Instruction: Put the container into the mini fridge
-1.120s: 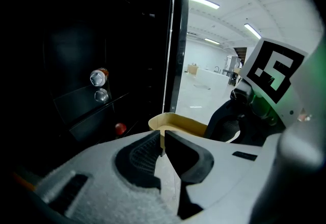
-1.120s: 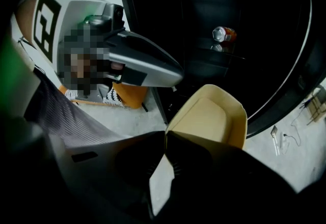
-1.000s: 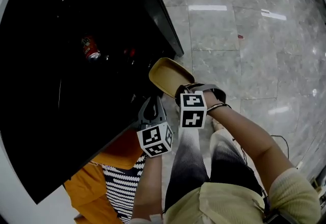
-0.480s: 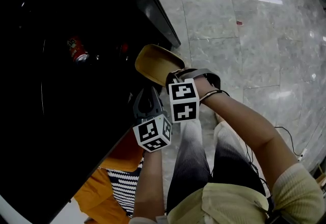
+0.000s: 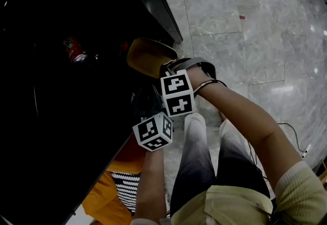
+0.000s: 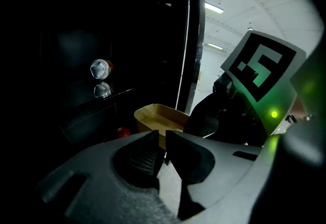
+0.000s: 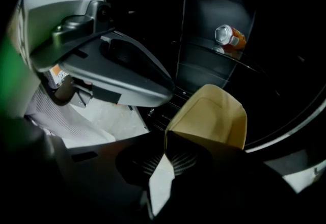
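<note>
Facing the black mini fridge (image 5: 61, 132), you have its dark open interior filling the left of the head view, with its front edge running up toward the top. Grey marble floor (image 5: 240, 9) spreads out on the right, and your legs in striped trousers (image 5: 196, 167) stand below the grippers.

Your right gripper (image 7: 170, 159) is clamped on the near rim of the tan container (image 5: 145, 55), one jaw inside the rim and one outside. It holds the container out at the mouth of the fridge, with the far end reaching over the dark interior. No view shows whether the container rests on anything.

Your left gripper (image 6: 164, 141) sits just beside and below the right one. Its jaws are drawn together with only a thin slit between the tips and nothing in them, and the container lies just beyond them.

Deeper inside, a soda can (image 5: 74, 50) lies on its side on a glass shelf (image 7: 224, 60), well apart from the container. A small red object (image 6: 121, 132), too dim to name, sits lower down near the container's far end.
</note>
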Demonstrator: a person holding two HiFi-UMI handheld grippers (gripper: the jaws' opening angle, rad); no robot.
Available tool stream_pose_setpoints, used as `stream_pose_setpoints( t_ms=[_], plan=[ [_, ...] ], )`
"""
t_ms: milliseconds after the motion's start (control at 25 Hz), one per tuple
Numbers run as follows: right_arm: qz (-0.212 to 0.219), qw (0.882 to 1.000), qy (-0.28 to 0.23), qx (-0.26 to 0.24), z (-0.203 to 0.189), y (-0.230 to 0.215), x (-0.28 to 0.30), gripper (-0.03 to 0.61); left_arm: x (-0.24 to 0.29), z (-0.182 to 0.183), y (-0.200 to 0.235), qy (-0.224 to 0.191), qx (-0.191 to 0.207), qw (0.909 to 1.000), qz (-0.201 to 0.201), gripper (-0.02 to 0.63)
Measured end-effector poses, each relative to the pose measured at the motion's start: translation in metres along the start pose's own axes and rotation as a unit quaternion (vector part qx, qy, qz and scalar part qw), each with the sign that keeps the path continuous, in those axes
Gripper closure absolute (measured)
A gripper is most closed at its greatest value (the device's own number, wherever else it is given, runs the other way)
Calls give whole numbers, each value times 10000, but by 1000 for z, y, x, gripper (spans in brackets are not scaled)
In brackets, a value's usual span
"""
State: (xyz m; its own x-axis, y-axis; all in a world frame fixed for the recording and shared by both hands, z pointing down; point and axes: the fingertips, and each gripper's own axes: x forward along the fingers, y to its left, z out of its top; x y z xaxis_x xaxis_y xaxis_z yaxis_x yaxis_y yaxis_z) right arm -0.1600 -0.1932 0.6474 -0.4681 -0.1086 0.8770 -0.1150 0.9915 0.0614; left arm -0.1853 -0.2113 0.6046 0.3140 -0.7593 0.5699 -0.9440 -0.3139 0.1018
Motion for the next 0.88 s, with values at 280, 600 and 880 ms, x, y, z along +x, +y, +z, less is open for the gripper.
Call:
stream_pose_setpoints(
  t_ms=[280,600,880],
  plan=[
    [-48,9998,-213,-4,14,-17,15,543,4,12,15,-297,-37,9989,366,589],
    [-147,9994,-244,-176,23,-40,28,543,-3,15,36,-499,-192,9960,712,589],
    [-240,9985,-316,-387,39,-56,39,543,-4,11,50,-545,-269,9943,876,589]
  ],
)
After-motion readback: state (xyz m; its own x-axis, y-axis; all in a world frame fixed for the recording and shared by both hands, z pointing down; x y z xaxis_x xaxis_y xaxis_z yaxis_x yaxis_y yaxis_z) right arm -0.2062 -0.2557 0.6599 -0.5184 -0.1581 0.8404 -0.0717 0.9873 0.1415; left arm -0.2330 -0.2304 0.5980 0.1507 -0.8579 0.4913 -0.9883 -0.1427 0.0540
